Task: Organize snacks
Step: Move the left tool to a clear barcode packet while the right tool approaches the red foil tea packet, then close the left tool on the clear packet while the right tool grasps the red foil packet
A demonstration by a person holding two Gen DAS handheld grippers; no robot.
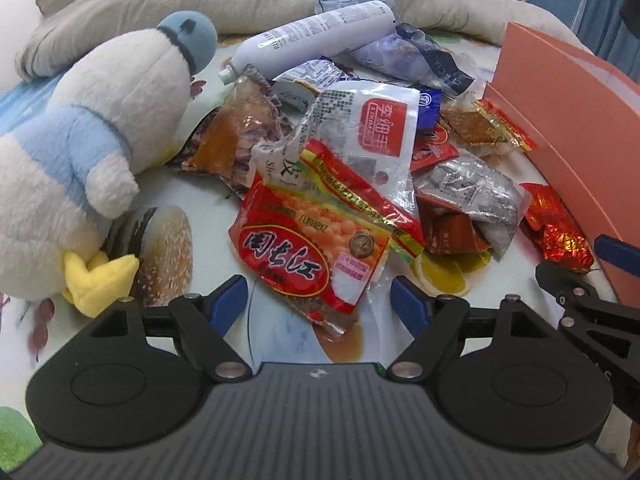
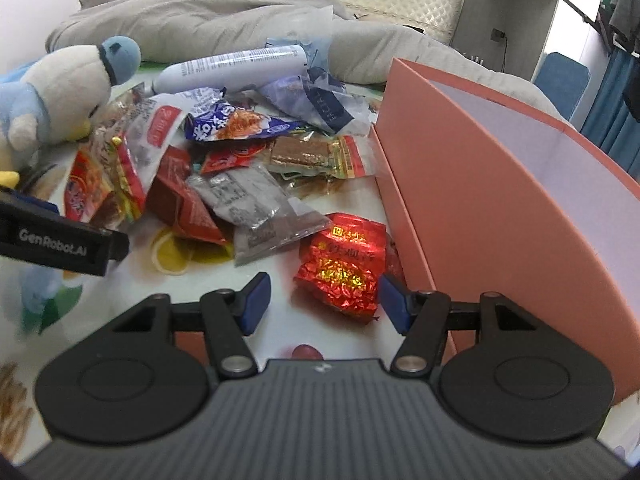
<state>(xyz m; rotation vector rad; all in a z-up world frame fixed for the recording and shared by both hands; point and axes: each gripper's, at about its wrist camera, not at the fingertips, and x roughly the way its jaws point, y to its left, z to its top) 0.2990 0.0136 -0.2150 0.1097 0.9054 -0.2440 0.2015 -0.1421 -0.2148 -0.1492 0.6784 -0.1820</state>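
Observation:
A heap of snack packets lies on a printed tablecloth. My left gripper is open, its blue pads on either side of the near end of a red bean snack packet, not closed on it. My right gripper is open, its pads flanking the near end of a crinkled red foil packet. Behind lie a silver-grey packet, a clear packet of brown slabs and a blue noodle packet. A pink open box stands at the right.
A white and blue plush bird sits at the left of the heap. A white spray bottle lies at the back. A grey blanket is bunched behind. The left gripper's body shows at the left of the right wrist view.

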